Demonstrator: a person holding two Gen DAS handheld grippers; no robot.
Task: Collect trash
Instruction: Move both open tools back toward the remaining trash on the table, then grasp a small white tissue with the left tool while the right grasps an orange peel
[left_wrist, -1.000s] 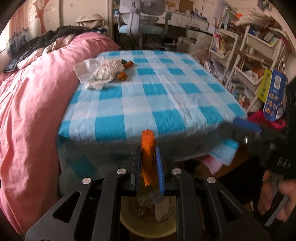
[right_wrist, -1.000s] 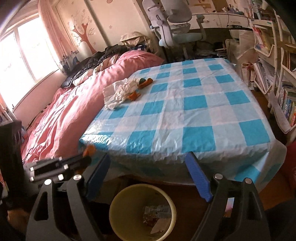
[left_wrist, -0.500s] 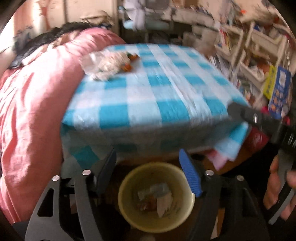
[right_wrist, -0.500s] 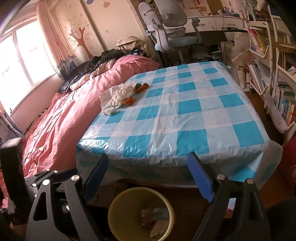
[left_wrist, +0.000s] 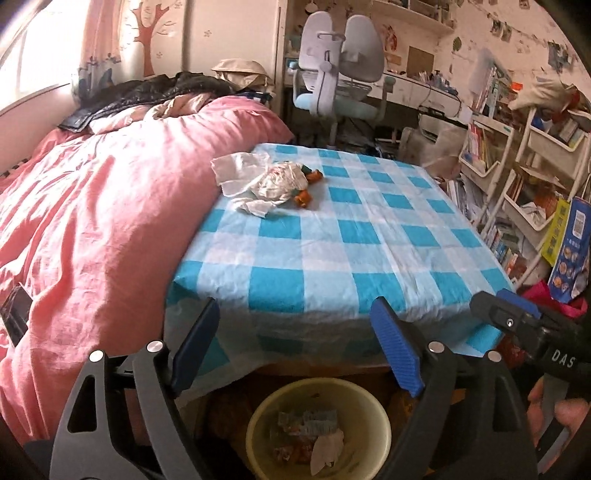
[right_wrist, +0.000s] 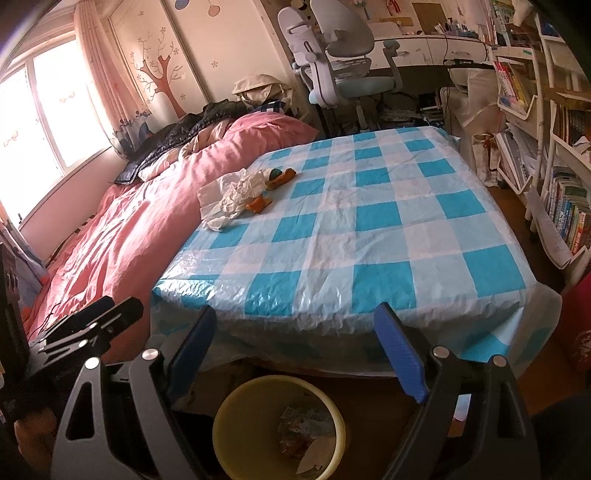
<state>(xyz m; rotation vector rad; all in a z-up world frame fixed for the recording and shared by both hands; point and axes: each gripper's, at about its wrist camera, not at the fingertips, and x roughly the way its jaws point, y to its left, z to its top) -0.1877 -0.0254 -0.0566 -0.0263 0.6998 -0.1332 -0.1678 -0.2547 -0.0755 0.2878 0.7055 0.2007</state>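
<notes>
A table covered in a blue-and-white checked cloth (left_wrist: 343, 236) fills the middle of both wrist views, with a bed under a pink quilt (left_wrist: 92, 221) along its left side. At the table's far left corner lies the remaining trash (left_wrist: 269, 181): crumpled white tissues and wrappers touching a few small orange scraps. On the floor just beyond the table's near edge stands a yellow bin (left_wrist: 376, 413) that already holds some wrappers and paper; the exact items inside are too small and dim to name.

The left gripper (left_wrist: 295, 350) hangs above the bin; its jaws have just been opening and now stand wide, with nothing between them. The right gripper (right_wrist: 295, 354) hovers beside it, also over the bin, jaws spread wide and empty. A desk chair (left_wrist: 332, 81) sits beyond the table, and cluttered bookshelves (left_wrist: 517, 177) line the right.
</notes>
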